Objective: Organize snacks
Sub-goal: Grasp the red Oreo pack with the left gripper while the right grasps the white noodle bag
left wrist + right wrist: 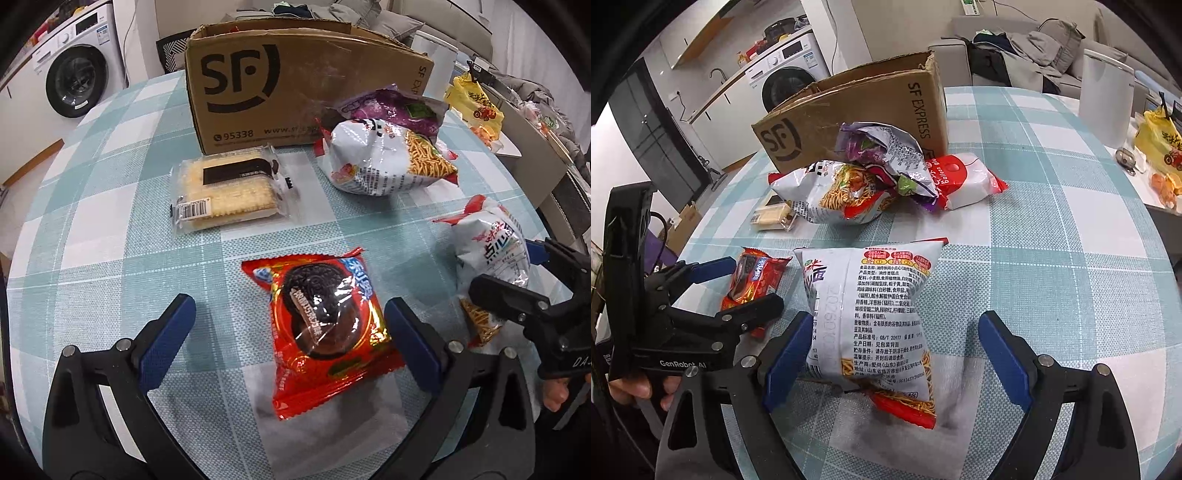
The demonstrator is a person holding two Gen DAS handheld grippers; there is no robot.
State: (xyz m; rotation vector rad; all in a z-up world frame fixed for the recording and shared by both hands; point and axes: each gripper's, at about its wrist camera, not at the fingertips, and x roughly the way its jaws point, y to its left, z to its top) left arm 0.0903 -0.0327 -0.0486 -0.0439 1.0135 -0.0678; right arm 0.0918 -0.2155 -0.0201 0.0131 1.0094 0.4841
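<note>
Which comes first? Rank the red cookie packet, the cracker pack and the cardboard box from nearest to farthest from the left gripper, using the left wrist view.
1. Red cookie packet: between the open fingers of the left gripper, on the table.
2. Cracker pack: farther up the table, left of centre.
3. Cardboard box: standing behind the crackers at the far edge.

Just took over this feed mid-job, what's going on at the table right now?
A person is sorting snacks with two handheld claws. The left claw is open around the red Oreo packet, and the right claw is open around the white noodle-snack bag; neither is gripped yet. Both lie on the checked tablecloth. The SF cardboard box stands behind, with the cracker pack and other bags outside it.
</note>
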